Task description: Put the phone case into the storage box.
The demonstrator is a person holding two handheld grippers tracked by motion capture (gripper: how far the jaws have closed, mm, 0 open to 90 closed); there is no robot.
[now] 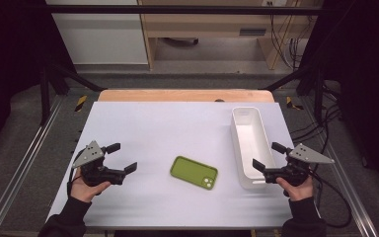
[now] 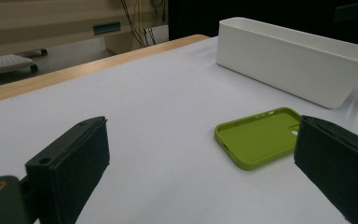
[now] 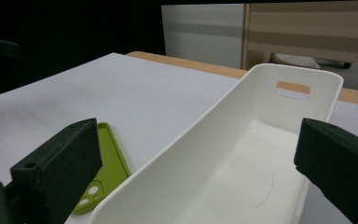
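A green phone case [image 1: 194, 173] lies flat on the white table top, inner side up, camera cut-out at its near right end. To its right stands a long white bin [image 1: 248, 146], with nothing in it that I can see. My left gripper [image 1: 122, 158] hovers at the table's left, jaws wide open, pointing toward the phone case [image 2: 259, 136]. My right gripper [image 1: 267, 156] is at the right, jaws open, at the near end of the bin [image 3: 242, 154]. In the right gripper view the phone case [image 3: 105, 167] lies left of the bin wall.
The white table top [image 1: 168, 128] has a wooden strip along its far edge. Metal frame rails run down both sides. Beyond the table stand wooden furniture [image 1: 212, 24] and loose cables [image 1: 286, 39].
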